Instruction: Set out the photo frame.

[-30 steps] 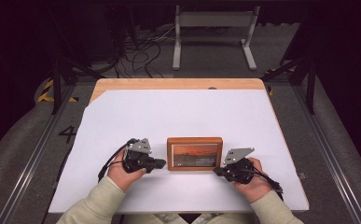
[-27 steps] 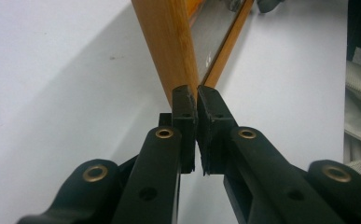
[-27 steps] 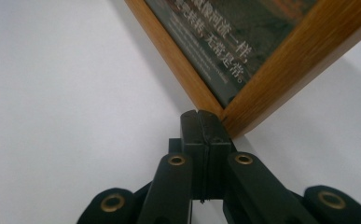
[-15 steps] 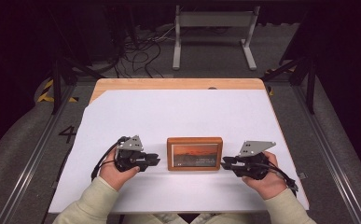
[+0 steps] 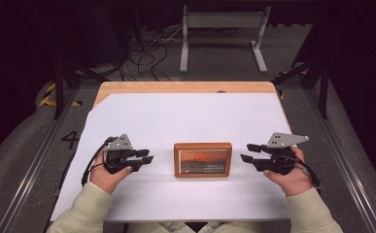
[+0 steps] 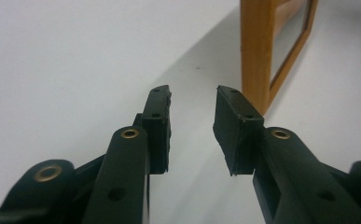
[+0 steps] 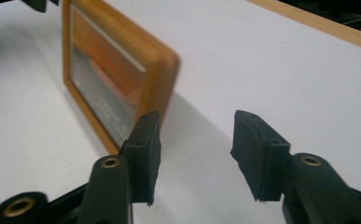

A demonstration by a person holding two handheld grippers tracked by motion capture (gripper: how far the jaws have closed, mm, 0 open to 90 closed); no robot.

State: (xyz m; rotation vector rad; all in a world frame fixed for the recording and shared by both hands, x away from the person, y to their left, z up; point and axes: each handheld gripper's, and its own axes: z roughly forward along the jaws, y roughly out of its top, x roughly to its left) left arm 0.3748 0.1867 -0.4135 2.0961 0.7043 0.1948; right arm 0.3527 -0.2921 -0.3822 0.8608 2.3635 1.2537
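The wooden picture frame [image 5: 203, 159] lies flat mid-desk on the white sheet [image 5: 185, 116] — the left gripper [image 5: 146, 156] and right gripper [image 5: 247, 152] flank it, fingers open and empty, apparently poised to pinch its short sides.

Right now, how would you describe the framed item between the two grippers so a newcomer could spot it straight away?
Start at the white sheet covering the wooden table, then look near its front edge, midway between the left gripper and the right gripper. There lies a small rectangular picture frame of orange-brown wood, touched by neither. Its warm wood border and reddish-orange picture behind glass are the only colour on the sheet.
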